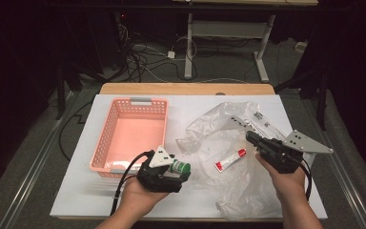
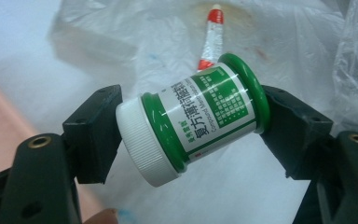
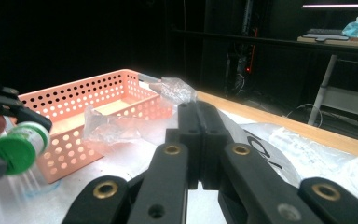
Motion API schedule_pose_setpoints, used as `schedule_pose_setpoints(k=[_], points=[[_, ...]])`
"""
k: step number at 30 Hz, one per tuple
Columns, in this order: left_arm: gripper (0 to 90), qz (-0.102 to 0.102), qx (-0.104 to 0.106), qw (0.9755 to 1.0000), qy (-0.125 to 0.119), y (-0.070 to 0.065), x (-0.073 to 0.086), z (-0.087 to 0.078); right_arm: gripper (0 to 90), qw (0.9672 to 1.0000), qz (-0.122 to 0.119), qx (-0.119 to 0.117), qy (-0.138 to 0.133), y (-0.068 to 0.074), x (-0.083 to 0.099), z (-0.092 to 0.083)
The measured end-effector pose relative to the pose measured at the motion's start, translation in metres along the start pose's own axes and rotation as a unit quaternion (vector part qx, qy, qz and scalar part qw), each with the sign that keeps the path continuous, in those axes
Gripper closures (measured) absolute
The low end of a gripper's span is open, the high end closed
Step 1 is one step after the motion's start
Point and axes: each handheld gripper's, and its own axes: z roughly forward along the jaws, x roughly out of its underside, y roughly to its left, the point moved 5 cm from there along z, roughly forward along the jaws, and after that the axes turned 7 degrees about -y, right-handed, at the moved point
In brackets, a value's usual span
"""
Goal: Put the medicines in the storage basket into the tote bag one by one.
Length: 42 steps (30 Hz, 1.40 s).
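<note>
Left hand-held gripper [image 1: 178, 168] level, clamped endwise on green jar [image 2: 196, 117], right hand-held gripper [image 1: 251, 137] shut, empty, over plastic bag [image 1: 209, 129]

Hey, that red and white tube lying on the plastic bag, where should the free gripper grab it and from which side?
Grip the tube across its white middle, coming straight down from above. It lies flat on the plastic bag, slanted, so set the right gripper jaws across its narrow width.

All three views share the green jar [image 1: 180, 167]
</note>
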Motion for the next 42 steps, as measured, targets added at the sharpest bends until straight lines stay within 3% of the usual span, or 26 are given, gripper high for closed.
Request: schedule_pose_setpoints(k=[7, 11, 24, 33, 42], points=[[25.1, 0.011, 0.022, 0.9996, 0.013, -0.018, -0.006, 0.034, 90.0, 1.0000, -0.003, -0.002, -0.001, -0.001, -0.001, -0.001], [25.2, 0.014, 0.023, 0.9995, 0.015, -0.022, -0.010, 0.052, 90.0, 1.0000, -0.005, -0.003, -0.004, -0.001, -0.001, -0.001], [25.2, 0.018, 0.010, 0.9996, 0.019, -0.018, -0.022, 0.102, 90.0, 1.0000, -0.002, -0.005, -0.004, 0.000, -0.001, -0.001], [25.2, 0.012, 0.007, 0.9999, 0.009, -0.018, -0.034, 0.126, 90.0, 1.0000, -0.002, -0.005, -0.005, -0.001, -0.001, -0.001], [25.2, 0.012, -0.020, 0.9996, 0.013, -0.010, -0.048, 0.161, 90.0, 1.0000, 0.003, -0.005, -0.004, -0.001, 0.000, 0.000]])
